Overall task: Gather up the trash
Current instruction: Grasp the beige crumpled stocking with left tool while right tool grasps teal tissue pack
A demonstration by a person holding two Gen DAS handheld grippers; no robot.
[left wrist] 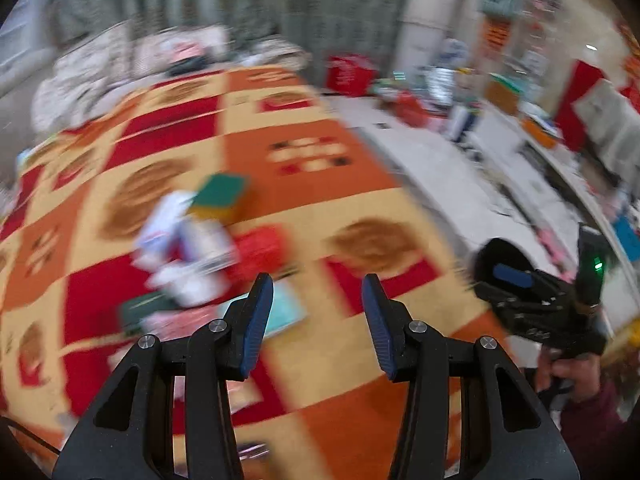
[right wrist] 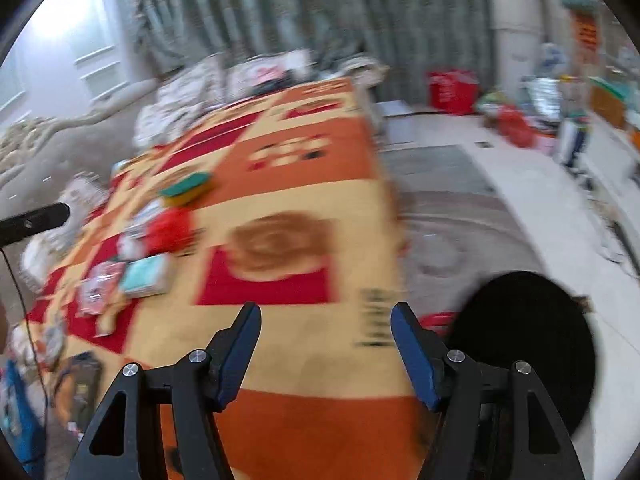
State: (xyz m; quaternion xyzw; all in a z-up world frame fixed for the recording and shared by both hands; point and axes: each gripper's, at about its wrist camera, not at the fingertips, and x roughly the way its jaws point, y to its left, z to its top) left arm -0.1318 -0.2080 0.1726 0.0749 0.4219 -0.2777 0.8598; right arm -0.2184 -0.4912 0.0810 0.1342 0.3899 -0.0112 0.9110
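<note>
Left wrist view, left gripper (left wrist: pixel 318 312) spread and empty, trash (left wrist: pixel 188 248) ahead-left on blanket (left wrist: pixel 360 208), right gripper (right wrist: pixel 326 340) spread, bin (right wrist: pixel 524 344) at its right.

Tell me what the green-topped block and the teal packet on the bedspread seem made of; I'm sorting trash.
Green-topped block: likely a sponge, a matte green scouring layer over yellow foam, judging by the two colour bands. Teal packet: looks like soft plastic film, rounded pillow edges with a faint sheen. Motion blur leaves both uncertain.

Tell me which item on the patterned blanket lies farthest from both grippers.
The green-topped yellow sponge; the red crumpled wrapper and pale teal packet lie nearer.
</note>
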